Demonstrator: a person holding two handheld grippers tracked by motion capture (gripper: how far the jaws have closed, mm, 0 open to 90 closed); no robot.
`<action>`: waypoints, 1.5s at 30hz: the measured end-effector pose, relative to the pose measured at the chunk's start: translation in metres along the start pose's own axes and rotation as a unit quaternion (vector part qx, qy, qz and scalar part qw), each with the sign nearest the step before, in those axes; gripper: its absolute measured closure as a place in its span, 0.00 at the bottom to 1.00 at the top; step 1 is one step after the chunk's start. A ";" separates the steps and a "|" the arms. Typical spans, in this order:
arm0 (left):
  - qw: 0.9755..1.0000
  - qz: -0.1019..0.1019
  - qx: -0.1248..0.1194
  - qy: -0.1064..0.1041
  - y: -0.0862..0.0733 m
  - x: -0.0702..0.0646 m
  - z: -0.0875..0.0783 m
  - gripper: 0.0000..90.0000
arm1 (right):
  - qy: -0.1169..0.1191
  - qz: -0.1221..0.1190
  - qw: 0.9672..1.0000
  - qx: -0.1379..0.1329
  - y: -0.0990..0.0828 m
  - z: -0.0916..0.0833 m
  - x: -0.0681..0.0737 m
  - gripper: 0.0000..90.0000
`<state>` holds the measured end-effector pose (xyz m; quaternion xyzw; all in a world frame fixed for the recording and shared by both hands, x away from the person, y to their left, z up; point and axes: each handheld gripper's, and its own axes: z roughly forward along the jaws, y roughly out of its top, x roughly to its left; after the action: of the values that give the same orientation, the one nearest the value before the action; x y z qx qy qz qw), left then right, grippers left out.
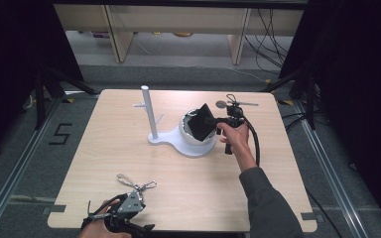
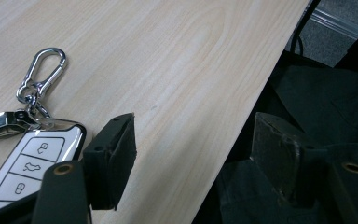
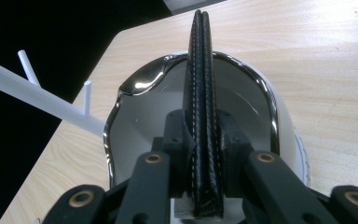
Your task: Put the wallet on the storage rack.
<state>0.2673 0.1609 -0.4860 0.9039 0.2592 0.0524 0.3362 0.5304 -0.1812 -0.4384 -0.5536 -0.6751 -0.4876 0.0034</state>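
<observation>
Holding a black wallet (image 1: 201, 122) over the white bowl (image 1: 191, 136) in the high view, the right gripper (image 1: 217, 120) is lowering it; next it needs a straight drop and release, clear of the stand's post (image 1: 149, 113)

Left gripper view: jaws are gaping empty beside a car key (image 2: 25, 165) near the table edge (image 2: 242, 116)

Right gripper view: jaws are clamping the wallet (image 3: 201, 102) upright inside the rim (image 3: 144, 79)

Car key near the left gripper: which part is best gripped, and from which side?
Probably the flat body of the car key, across its two long edges, coming from above. It lies flat on the table, buttons up, so the faces offer no hold. The carabiner and ring are thin and loose and would likely slip. The left gripper stands open beside it, half past the table's edge.
</observation>
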 end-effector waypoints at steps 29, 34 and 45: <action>0.999 -0.024 -0.024 0.020 -0.001 0.008 -0.012 0.33 | -0.031 -0.066 0.997 -0.003 -0.004 -0.081 0.004 0.60; 0.999 -0.028 -0.025 0.025 -0.002 0.009 -0.012 0.33 | -0.023 -0.069 0.997 0.005 -0.014 -0.088 0.005 0.58; 0.998 -0.038 -0.030 0.027 -0.002 0.010 -0.012 0.33 | -0.008 -0.102 0.995 0.000 -0.046 -0.101 0.010 0.50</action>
<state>0.2719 0.1743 -0.4786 0.8812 0.3005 0.0716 0.3578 0.4380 -0.2365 -0.4105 -0.4859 -0.7281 -0.4807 -0.0522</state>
